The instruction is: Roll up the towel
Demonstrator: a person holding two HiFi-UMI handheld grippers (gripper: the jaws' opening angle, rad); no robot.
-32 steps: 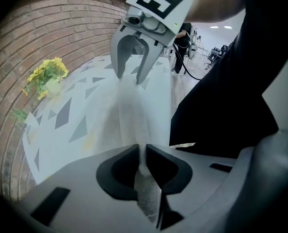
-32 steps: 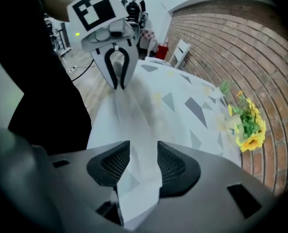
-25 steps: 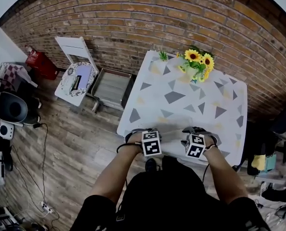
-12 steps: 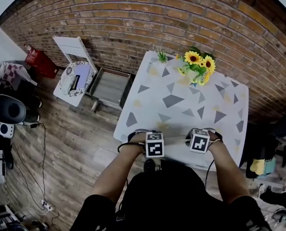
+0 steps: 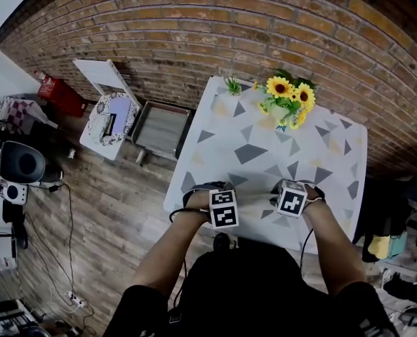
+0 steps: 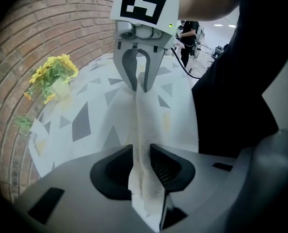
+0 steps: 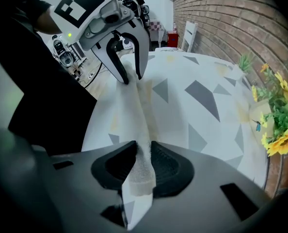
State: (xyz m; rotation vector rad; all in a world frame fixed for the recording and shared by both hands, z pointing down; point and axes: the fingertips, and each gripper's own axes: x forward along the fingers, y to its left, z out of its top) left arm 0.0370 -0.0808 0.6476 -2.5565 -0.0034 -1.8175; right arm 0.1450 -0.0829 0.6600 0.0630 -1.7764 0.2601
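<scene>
The towel (image 5: 265, 149) is white with grey triangles and covers the table top. Its near edge is lifted into a taut ridge (image 6: 146, 125) strung between the two grippers. The left gripper (image 5: 207, 188) points steeply down at the near left; cloth fills the gap between its pads (image 6: 143, 154), and its jaws are opening. At the near right, the right gripper (image 5: 296, 188) has the same ridge (image 7: 134, 110) pinched between its pads (image 7: 143, 152), and its jaws are opening too. Each gripper view shows the other gripper (image 6: 139, 84) (image 7: 130, 76) at the ridge's far end.
A vase of sunflowers (image 5: 287, 100) and a small green plant (image 5: 232, 84) stand at the towel's far edge, near the brick wall. Left of the table are a grey crate (image 5: 159, 128) and a white chair (image 5: 107, 111) on the wooden floor.
Both grippers have moved a little farther in over the table, away from the person, taking the towel's near edge along.
</scene>
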